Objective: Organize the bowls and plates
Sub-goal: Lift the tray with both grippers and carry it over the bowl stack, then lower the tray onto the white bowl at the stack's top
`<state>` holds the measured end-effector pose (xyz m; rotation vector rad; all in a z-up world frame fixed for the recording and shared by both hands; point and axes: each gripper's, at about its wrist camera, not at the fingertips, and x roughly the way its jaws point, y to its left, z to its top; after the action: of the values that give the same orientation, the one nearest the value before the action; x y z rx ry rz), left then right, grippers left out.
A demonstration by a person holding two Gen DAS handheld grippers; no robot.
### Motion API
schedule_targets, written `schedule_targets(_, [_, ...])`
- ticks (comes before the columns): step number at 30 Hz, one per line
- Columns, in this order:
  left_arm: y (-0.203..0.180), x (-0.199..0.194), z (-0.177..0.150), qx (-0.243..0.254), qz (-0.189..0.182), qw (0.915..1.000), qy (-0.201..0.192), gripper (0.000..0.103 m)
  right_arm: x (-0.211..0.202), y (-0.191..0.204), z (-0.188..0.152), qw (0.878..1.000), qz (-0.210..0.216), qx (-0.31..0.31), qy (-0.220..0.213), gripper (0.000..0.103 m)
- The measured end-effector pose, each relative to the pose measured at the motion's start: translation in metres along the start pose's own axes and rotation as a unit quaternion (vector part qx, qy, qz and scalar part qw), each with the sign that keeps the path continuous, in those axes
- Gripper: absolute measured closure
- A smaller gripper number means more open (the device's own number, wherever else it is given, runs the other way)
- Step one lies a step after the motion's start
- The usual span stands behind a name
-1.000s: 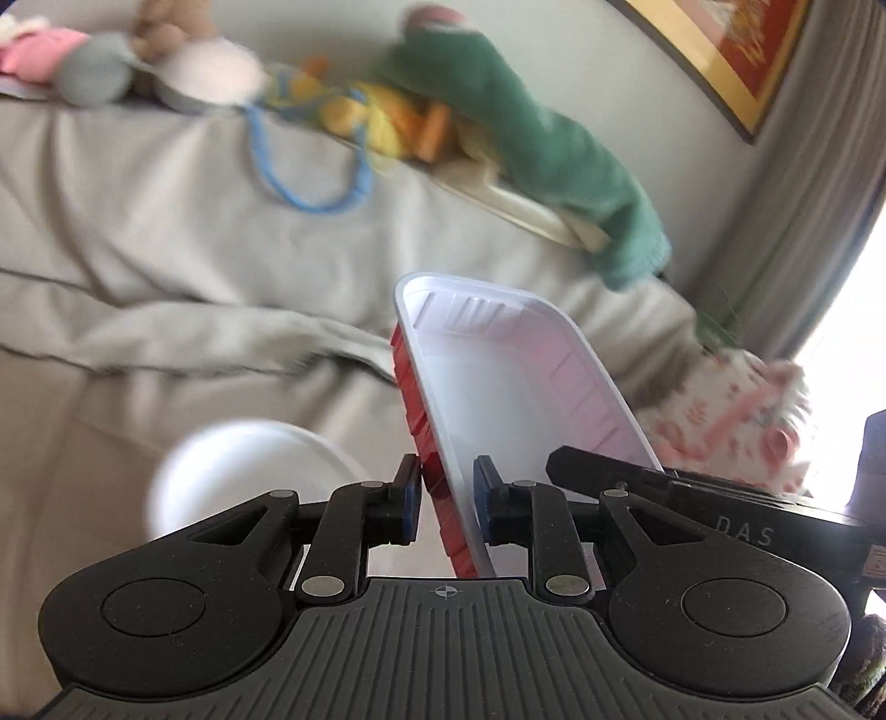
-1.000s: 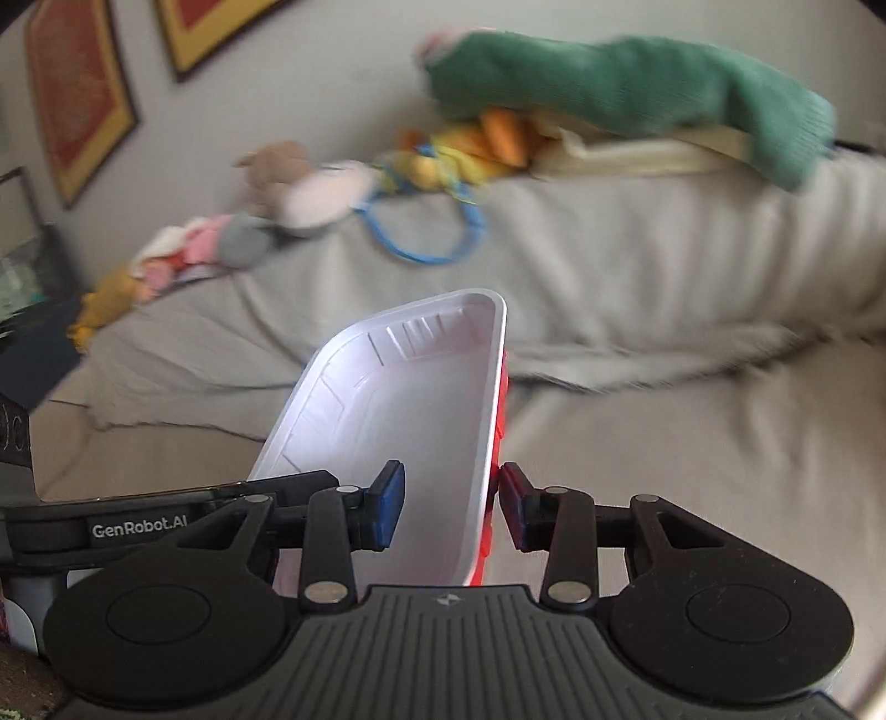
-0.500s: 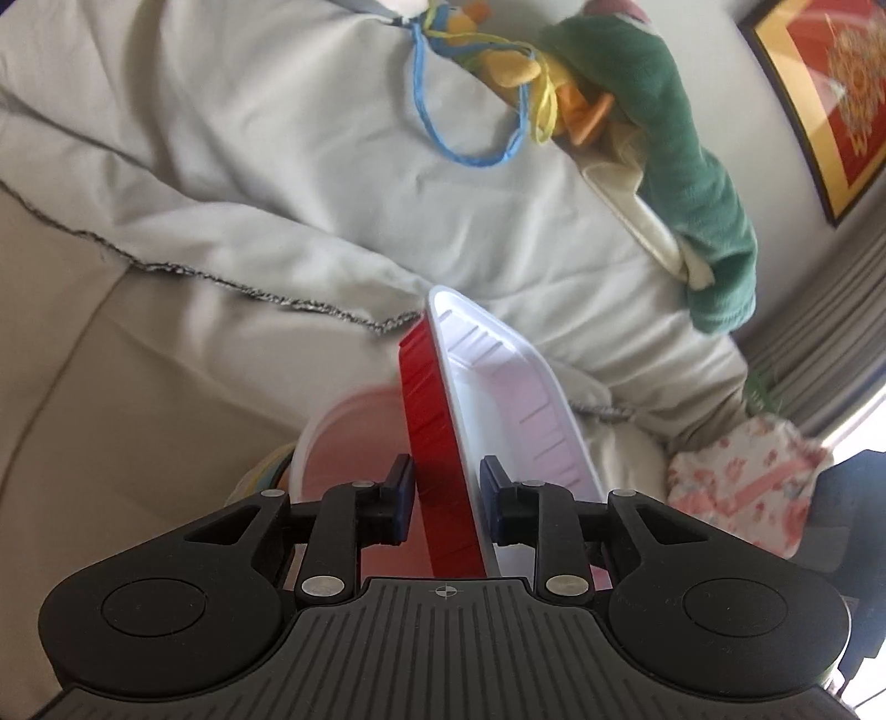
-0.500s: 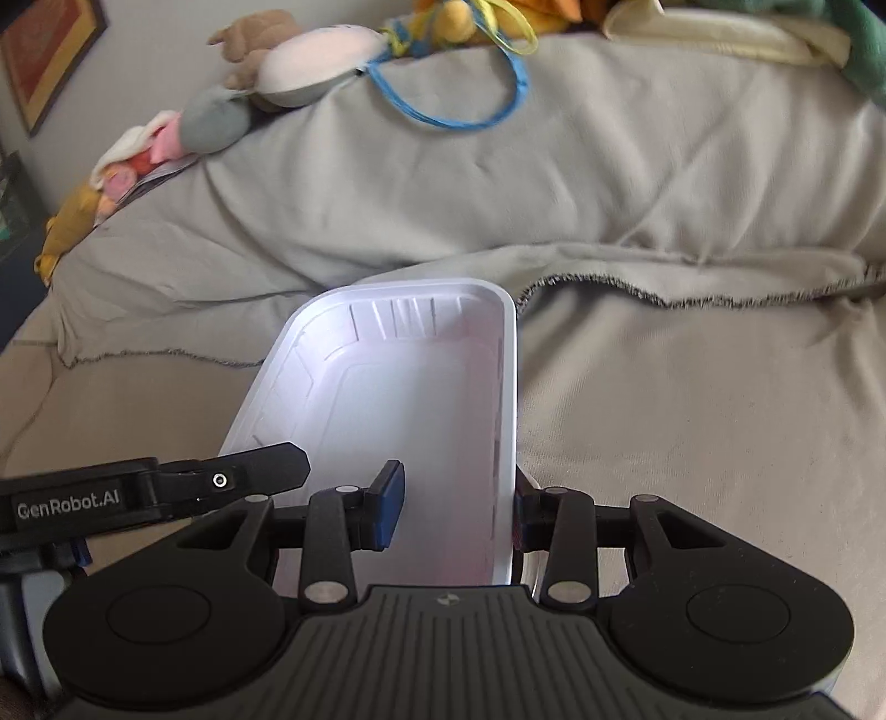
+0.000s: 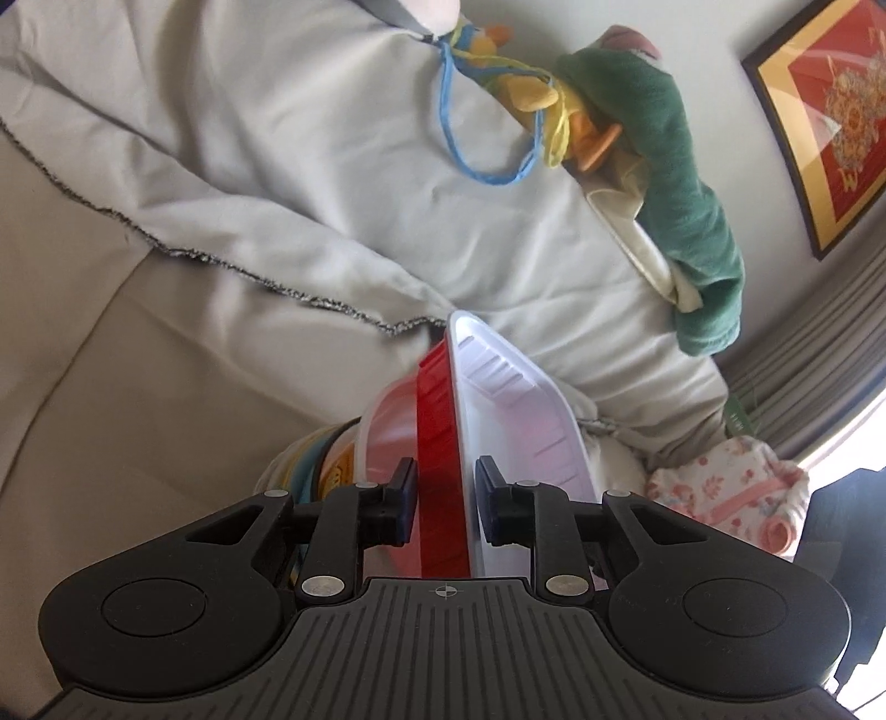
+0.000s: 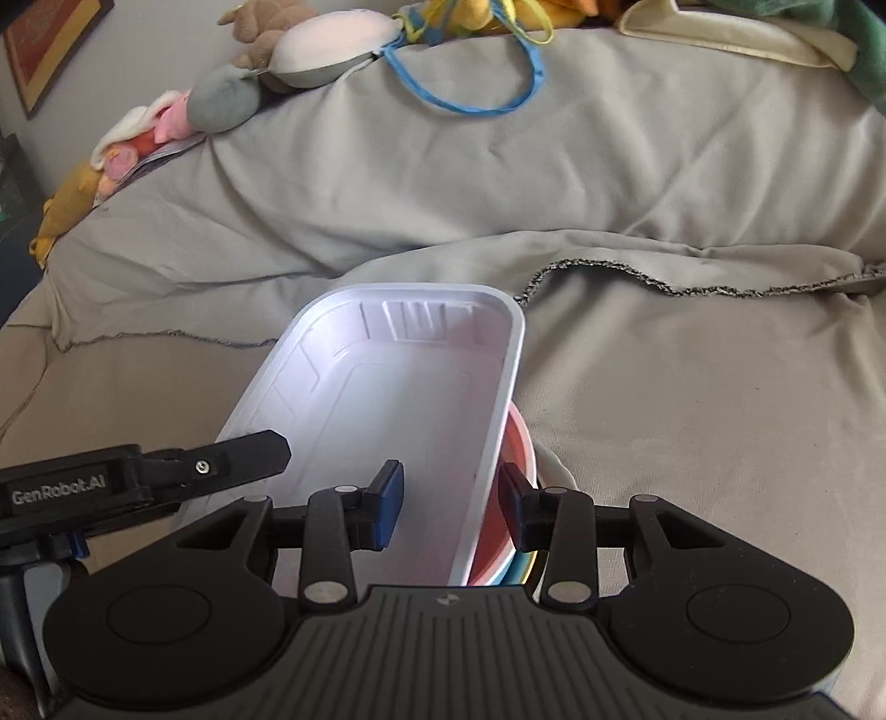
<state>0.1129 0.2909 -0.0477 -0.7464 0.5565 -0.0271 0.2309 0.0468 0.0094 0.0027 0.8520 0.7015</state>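
A rectangular tray, red outside and white inside (image 5: 443, 443), is held between both grippers over a stack of bowls on the sofa. My left gripper (image 5: 443, 498) is shut on the tray's left wall. In the right wrist view the tray (image 6: 398, 399) shows its white inside. My right gripper (image 6: 448, 507) straddles the tray's right wall with a gap at each pad. The stack (image 5: 354, 459) has a pink-red bowl on top with yellow, blue and white ones under it; it also shows under the tray in the right wrist view (image 6: 515, 531).
Grey sofa cover (image 6: 692, 415) lies all around. Stuffed toys (image 6: 310, 50) and a blue cord (image 5: 470, 144) sit on the backrest. A green cloth (image 5: 686, 210) hangs there. A floral cloth (image 5: 736, 498) lies at right. A framed picture (image 5: 830, 111) hangs on the wall.
Both grippers have lowered the tray and tipped forward toward the seat. The stack of bowls has come into view under the tray. The right gripper's jaws have widened.
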Motion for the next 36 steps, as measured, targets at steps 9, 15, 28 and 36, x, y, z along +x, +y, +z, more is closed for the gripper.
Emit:
schedule_targets(9, [0.025, -0.017, 0.009, -0.059, -0.034, 0.9974, -0.024, 0.075, 0.001, 0.011, 0.0, 0.999, -0.032, -0.02, -0.013, 0.065])
schedule_targets(15, [0.017, -0.012, 0.006, -0.044, -0.045, 0.998, -0.008, 0.082, 0.002, 0.019, 0.002, 0.999, -0.025, -0.033, -0.012, 0.065])
schedule_targets(28, [0.02, -0.023, 0.005, -0.053, -0.042, 0.9974, -0.023, 0.082, 0.002, 0.023, 0.005, 0.999, -0.017, -0.039, -0.019, 0.065])
schedule_targets(36, [0.014, -0.027, 0.005, -0.044, -0.027, 0.998, -0.036, 0.082, 0.001, 0.016, 0.004, 0.999, -0.03, -0.031, -0.019, 0.065])
